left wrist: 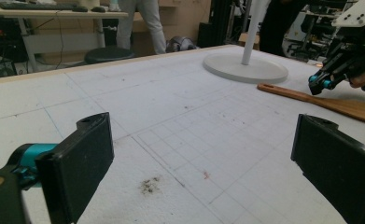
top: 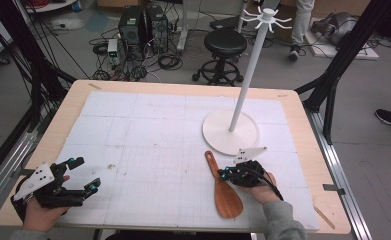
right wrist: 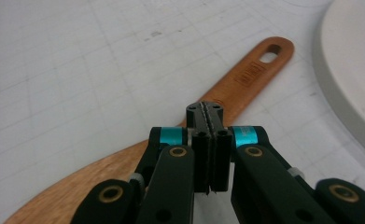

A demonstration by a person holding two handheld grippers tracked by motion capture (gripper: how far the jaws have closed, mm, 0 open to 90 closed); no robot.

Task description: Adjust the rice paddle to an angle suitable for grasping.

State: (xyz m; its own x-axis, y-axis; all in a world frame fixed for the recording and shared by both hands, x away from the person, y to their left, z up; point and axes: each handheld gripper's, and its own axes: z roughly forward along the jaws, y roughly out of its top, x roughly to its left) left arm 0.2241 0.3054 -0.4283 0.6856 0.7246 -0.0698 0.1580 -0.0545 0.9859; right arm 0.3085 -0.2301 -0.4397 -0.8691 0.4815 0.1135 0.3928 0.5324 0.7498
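Note:
A wooden spatula [top: 223,186] lies flat on the white gridded mat, its handle with a hanging hole pointing toward the stand. My right gripper [top: 224,173] hovers just over the spatula's handle [right wrist: 236,88], beside its right edge in the high view. In the right gripper view its jaws [right wrist: 205,112] are pressed together with nothing between them. My left gripper [top: 85,174] rests at the near left corner, jaws wide apart and empty [left wrist: 203,158], aimed across the mat at the spatula [left wrist: 339,105] and the right gripper [left wrist: 318,86].
A white hook stand rises from a round base [top: 218,135] just beyond the spatula, its pole [top: 248,75] leaning up to a ring of hooks. The gridded mat [top: 158,130] covers a wooden table. A stool [top: 224,45] and cables lie on the floor behind.

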